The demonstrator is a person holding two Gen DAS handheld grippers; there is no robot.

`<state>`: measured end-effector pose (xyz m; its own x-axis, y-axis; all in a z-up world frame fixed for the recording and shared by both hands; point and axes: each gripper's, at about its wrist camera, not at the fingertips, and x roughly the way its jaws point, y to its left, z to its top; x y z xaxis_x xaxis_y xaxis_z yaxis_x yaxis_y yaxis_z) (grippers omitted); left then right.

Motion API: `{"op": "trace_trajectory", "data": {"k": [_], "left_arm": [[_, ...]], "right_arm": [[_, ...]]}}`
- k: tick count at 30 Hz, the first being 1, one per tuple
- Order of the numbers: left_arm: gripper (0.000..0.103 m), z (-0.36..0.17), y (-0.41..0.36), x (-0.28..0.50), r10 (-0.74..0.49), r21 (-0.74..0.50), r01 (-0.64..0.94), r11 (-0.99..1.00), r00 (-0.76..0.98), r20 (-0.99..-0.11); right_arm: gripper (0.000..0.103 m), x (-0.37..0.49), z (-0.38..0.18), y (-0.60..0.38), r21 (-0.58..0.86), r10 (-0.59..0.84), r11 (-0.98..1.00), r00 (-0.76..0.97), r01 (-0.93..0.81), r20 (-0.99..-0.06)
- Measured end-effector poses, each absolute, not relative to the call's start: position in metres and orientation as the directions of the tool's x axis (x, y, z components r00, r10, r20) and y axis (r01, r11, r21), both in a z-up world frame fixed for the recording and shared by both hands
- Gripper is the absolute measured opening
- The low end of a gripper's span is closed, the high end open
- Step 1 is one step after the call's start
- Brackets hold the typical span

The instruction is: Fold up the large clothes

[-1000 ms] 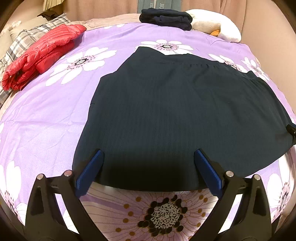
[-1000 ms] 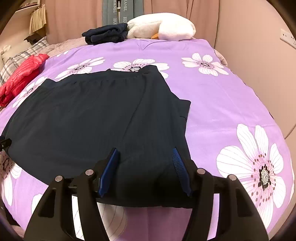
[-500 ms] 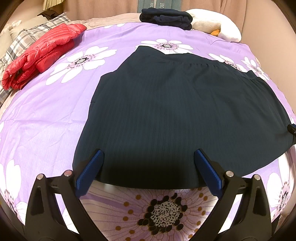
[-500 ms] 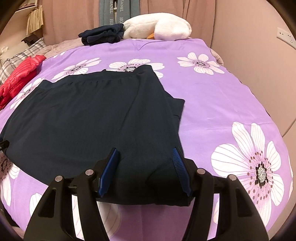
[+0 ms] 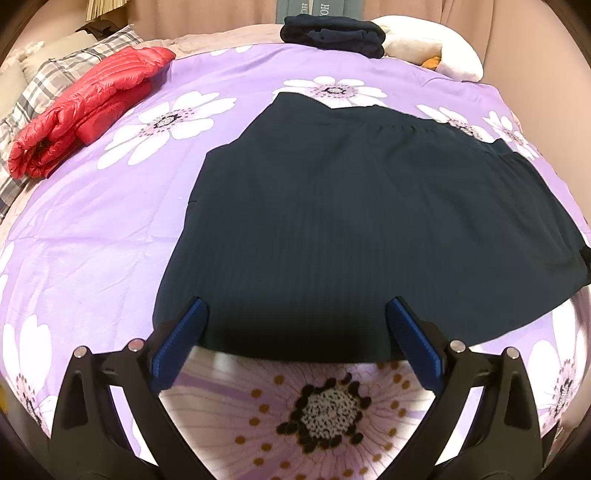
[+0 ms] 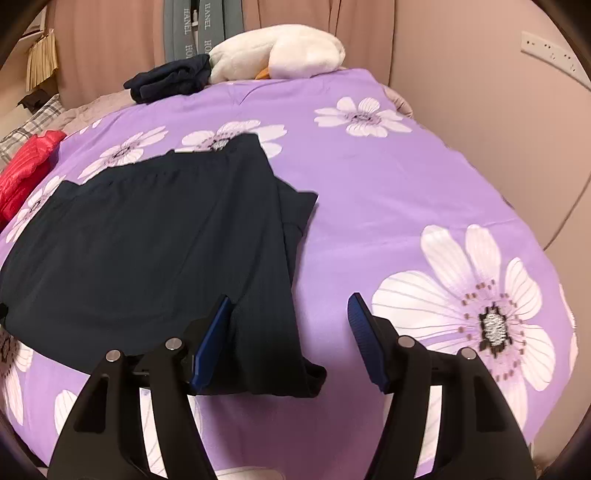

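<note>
A large dark navy ribbed garment (image 5: 354, 229) lies spread flat on the purple flowered bedspread (image 5: 92, 236). My left gripper (image 5: 295, 332) is open, its blue pads just above the garment's near hem. In the right wrist view the same garment (image 6: 147, 251) lies left of centre, its right edge folded over in a narrow strip. My right gripper (image 6: 290, 325) is open and empty, hovering at the garment's near right corner, with the left pad (image 6: 212, 339) over the cloth and the right pad over bare bedspread (image 6: 369, 206).
A folded red puffer jacket (image 5: 88, 107) lies at the far left by a plaid pillow (image 5: 48, 85). A folded dark garment (image 5: 332, 35) and a white plush toy (image 6: 280, 51) sit at the head of the bed. A wall (image 6: 498, 110) runs along the right.
My right gripper has opened wider and swung right, so the garment's corner now sits under its left pad. The left gripper has barely moved.
</note>
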<state>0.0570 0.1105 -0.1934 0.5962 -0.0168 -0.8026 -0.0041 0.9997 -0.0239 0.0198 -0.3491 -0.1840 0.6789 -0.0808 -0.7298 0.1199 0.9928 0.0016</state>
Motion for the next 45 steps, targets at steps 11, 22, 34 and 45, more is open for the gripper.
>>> {"op": "trace_trajectory", "data": {"k": [11,22,34,45], "left_arm": [[0.100,-0.168,0.050,0.065,-0.096,-0.035,0.106,0.994,0.648,-0.756],[0.101,-0.207,0.012,0.081,-0.035,0.074,0.167,0.983,0.569,-0.822],[0.101,-0.199,0.036,0.071,-0.013,0.058,0.104,0.993,0.581,-0.814],[0.101,-0.203,0.063,0.071,0.008,0.034,0.036,0.999,0.566,-0.824]], "right_arm": [[0.066,0.023,-0.159,-0.264,0.131,0.201,0.980,0.737,-0.153,-0.646],[0.066,0.032,-0.210,-0.193,0.060,0.229,0.960,0.639,-0.275,-0.734],[0.066,0.035,-0.201,-0.233,0.084,0.198,0.975,0.646,-0.203,-0.737],[0.066,0.035,-0.202,-0.270,0.050,0.117,0.992,0.659,-0.120,-0.743]]}}
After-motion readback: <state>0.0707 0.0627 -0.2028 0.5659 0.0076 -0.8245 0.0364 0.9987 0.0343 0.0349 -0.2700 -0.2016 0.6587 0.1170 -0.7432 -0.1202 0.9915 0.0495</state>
